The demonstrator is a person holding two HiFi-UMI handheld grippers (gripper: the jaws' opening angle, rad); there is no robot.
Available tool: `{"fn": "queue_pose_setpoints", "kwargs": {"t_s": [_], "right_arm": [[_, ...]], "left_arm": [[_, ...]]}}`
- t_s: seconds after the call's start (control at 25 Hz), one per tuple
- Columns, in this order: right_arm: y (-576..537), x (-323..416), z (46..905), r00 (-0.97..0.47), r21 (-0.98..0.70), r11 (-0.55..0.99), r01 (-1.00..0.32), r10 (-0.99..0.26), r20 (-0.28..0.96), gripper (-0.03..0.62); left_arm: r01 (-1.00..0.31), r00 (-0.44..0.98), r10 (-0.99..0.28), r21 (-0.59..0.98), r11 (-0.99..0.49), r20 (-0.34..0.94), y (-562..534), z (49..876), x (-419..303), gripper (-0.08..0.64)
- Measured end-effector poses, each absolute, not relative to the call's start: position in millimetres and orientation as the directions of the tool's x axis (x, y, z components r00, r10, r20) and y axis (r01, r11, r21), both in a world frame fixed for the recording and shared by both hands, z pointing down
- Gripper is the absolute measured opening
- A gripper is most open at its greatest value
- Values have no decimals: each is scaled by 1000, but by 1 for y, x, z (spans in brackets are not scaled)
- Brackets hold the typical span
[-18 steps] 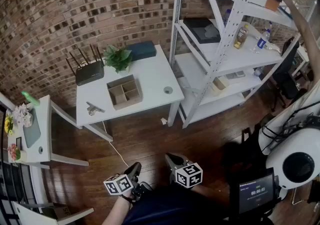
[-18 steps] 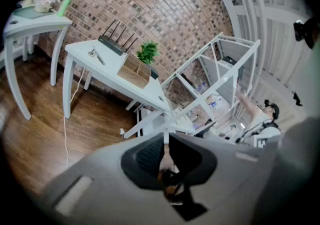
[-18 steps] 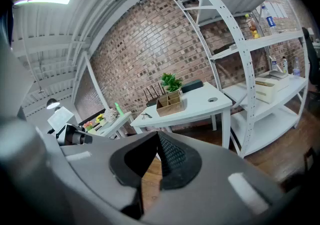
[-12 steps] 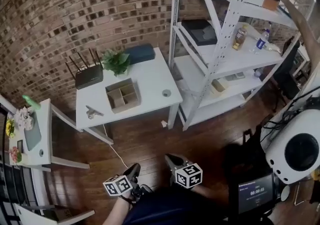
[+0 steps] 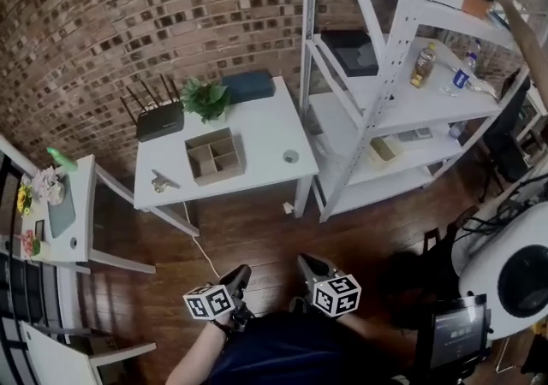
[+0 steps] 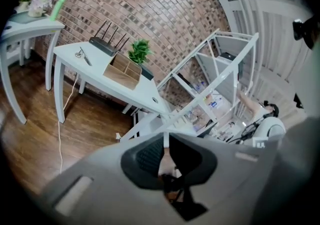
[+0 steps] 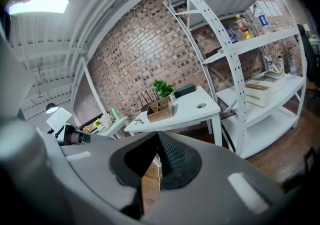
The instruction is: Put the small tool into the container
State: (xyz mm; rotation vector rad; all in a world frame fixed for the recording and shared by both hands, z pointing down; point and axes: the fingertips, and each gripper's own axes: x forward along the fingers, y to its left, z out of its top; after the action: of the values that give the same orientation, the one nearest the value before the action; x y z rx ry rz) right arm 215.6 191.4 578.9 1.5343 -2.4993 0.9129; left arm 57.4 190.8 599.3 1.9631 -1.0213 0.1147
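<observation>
The small metal tool (image 5: 161, 180) lies on the left part of the white table (image 5: 265, 139); it also shows in the left gripper view (image 6: 82, 54). The container is an open wooden box with compartments (image 5: 214, 156) at the table's middle, also visible as the box (image 6: 122, 70) and the box (image 7: 160, 109). My left gripper (image 5: 238, 276) and right gripper (image 5: 306, 265) are held low over the wooden floor, well short of the table. The tips of the left gripper (image 6: 166, 141) and of the right gripper (image 7: 159, 136) meet, with nothing between them.
A black router (image 5: 160, 121), a potted plant (image 5: 205, 99) and a dark case (image 5: 248, 85) stand along the table's back edge. A white metal shelving rack (image 5: 385, 75) rises to the right. A small side table (image 5: 64, 212) sits at the left.
The head view has shifted slightly, so both grippers sit a little further right and lower in it. Nothing on the table has moved.
</observation>
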Motion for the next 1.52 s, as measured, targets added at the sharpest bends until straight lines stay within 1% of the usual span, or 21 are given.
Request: {"fn": "queue_pose_setpoints", "kwargs": {"t_s": [0.16, 0.28, 0.48, 0.6, 0.72, 0.88, 1.08, 1.24, 1.36, 1.52], "right_arm": [[185, 228, 579, -528, -463, 346, -816, -773, 352, 11], [179, 218, 583, -549, -475, 359, -803, -755, 357, 11], [165, 190, 591, -581, -475, 390, -789, -727, 367, 11], [147, 179, 595, -571, -467, 381, -798, -725, 385, 11], [121, 164, 594, -556, -445, 375, -813, -729, 401, 11], [74, 136, 586, -517, -409, 356, -840, -751, 410, 11], [28, 96, 577, -476, -360, 336, -870, -762, 440, 11], [1, 68, 576, -447, -337, 314, -888, -764, 465, 11], [-13, 52, 576, -438, -320, 313, -894, -761, 479, 11], [-31, 44, 574, -424, -309, 303, -901, -762, 490, 11]], "left_arm": [[-709, 625, -646, 665, -235, 438, 186, 590, 65, 49], [-724, 590, -680, 658, -206, 436, 181, 581, 47, 69], [-768, 487, -741, 630, -113, 462, 164, 586, -14, 103], [-756, 472, -757, 649, -85, 452, 141, 592, -42, 118], [-739, 467, -772, 670, -72, 432, 106, 598, -72, 120], [-755, 419, -797, 655, -38, 436, 39, 609, -137, 120], [-756, 403, -790, 654, -3, 462, -49, 632, -212, 123], [-751, 381, -776, 658, 58, 503, -107, 656, -263, 129], [-733, 374, -756, 670, 113, 537, -136, 679, -285, 137], [-676, 394, -737, 717, 172, 549, -160, 702, -293, 144]]}}
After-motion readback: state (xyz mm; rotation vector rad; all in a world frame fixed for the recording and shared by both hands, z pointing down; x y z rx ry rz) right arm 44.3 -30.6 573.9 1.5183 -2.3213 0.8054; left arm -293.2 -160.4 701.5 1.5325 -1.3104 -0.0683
